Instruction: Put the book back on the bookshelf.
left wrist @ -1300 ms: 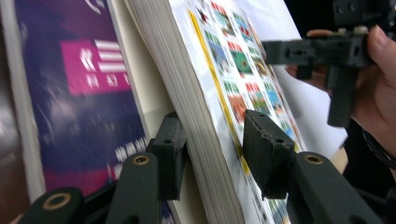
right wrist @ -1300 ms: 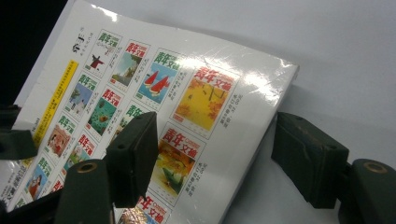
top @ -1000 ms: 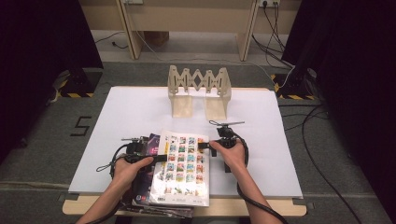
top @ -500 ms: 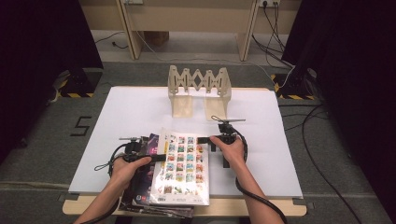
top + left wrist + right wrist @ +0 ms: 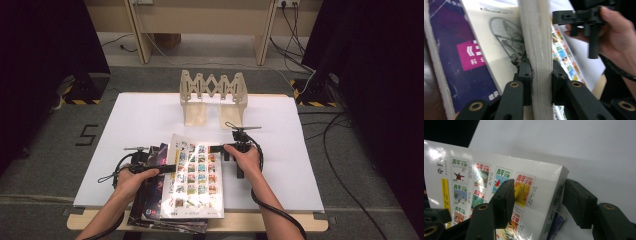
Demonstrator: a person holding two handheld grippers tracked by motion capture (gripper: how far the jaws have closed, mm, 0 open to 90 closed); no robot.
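A thick book [image 5: 195, 175] with a cover of small coloured pictures lies on top of a stack at the table's front edge. My left gripper [image 5: 167, 168] has just been closing on its left side. In the left gripper view both pads [image 5: 526, 75] of that gripper [image 5: 541, 67] press on the white page block [image 5: 535, 37]. My right gripper [image 5: 216, 148] is at the book's far right corner. In the right gripper view its jaws [image 5: 539, 195] straddle the spine corner of the book [image 5: 486, 175], one jaw over the cover and the other standing off the spine, open.
Under the book lie a purple magazine [image 5: 461, 50] and other dark magazines [image 5: 152, 165]. A wooden folding book stand [image 5: 214, 97] stands at the back middle of the white table [image 5: 290, 150]. The table's front edge is just below the stack.
The right hand has shifted slightly toward the book's far corner. The left hand has stayed at the book's left edge.
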